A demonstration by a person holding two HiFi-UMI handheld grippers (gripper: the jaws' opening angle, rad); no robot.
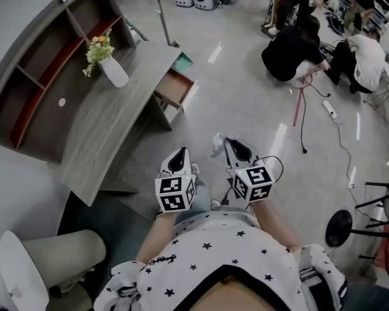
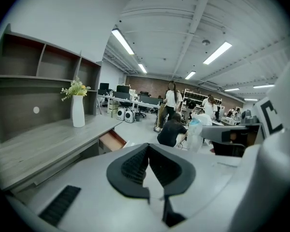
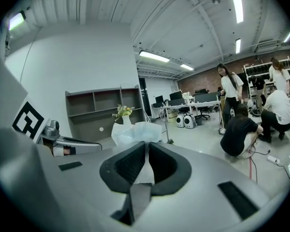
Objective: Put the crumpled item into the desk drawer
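The crumpled white item [image 1: 218, 145] sticks out of my right gripper [image 1: 228, 142], which is shut on it; in the right gripper view the item [image 3: 135, 132] bulges just past the jaw tips [image 3: 146, 146]. My left gripper [image 1: 180, 153] is held beside it, shut and empty, its pads meeting at the tip [image 2: 148, 147]. The grey desk [image 1: 110, 125] is ahead to the left, and its drawer [image 1: 175, 87] is pulled open, showing a reddish inside [image 2: 111, 140]. Both grippers are held over the floor, well short of the drawer.
A white vase with flowers [image 1: 110, 67] is on the desk under a shelf unit [image 1: 45, 63]. People crouch and stand at the far right [image 1: 295, 50]. A cable and power strip [image 1: 329, 109] lie on the floor. A chair [image 1: 45, 258] is at my lower left and a black stool [image 1: 337, 229] at my right.
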